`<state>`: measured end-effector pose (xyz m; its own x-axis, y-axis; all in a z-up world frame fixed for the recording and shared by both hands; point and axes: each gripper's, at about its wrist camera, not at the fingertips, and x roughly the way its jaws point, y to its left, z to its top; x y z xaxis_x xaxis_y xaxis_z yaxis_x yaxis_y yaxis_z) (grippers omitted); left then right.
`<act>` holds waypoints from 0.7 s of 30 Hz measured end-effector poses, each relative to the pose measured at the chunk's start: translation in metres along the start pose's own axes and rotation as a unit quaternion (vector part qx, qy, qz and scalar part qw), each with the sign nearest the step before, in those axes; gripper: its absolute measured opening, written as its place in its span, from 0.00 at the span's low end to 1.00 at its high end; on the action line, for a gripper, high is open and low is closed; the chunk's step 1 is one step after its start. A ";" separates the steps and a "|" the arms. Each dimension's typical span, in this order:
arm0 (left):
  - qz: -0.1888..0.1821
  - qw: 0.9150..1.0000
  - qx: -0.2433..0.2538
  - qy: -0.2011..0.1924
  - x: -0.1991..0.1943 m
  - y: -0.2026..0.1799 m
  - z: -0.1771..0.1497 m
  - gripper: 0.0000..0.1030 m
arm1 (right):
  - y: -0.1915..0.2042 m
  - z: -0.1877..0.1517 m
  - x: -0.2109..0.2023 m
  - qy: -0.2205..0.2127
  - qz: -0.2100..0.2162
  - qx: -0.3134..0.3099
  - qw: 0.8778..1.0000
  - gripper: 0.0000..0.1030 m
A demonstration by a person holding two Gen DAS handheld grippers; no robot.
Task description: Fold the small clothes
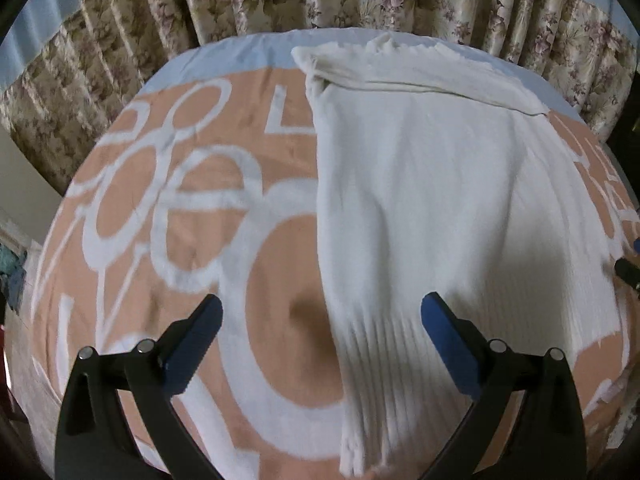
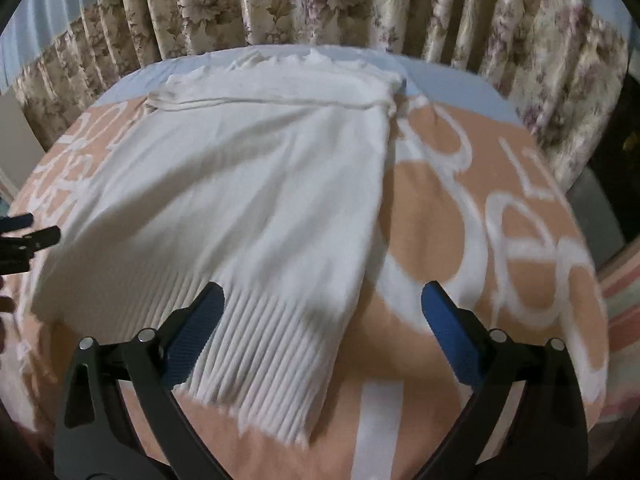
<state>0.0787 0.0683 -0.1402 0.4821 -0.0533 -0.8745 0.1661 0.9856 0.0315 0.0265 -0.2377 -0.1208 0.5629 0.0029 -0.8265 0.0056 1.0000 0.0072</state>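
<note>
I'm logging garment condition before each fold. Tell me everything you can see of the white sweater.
The white sweater is a fine-ribbed knit with a wider-ribbed hem nearest the cameras. It lies flat on the peach-and-white blanket, already narrowed: its far end has a layer, apparently a sleeve, folded across. The left hand-held gripper and the right hand-held gripper are both open over the hem corners; neither grips it.

White sweater [image 2: 240,184] on peach-patterned bed [image 2: 440,220]
</note>
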 end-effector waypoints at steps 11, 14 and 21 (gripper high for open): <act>0.038 0.999 0.018 0.004 -0.009 -0.008 -0.005 0.97 | -0.006 -0.034 0.010 0.082 0.071 0.030 0.994 0.15; 0.039 0.999 0.022 0.004 -0.010 -0.007 -0.007 0.97 | -0.006 -0.033 0.005 0.082 0.078 0.014 0.994 0.07; 0.027 0.999 0.019 0.029 0.002 0.001 -0.012 0.97 | -0.030 -0.040 -0.005 0.092 0.034 -0.009 0.995 0.19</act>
<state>0.0691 0.0708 -0.1475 0.4415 0.0111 -0.8972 0.1739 0.9799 0.0977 -0.0098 -0.2677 -0.1390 0.4000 0.0698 -0.9139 -0.0420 0.9974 0.0577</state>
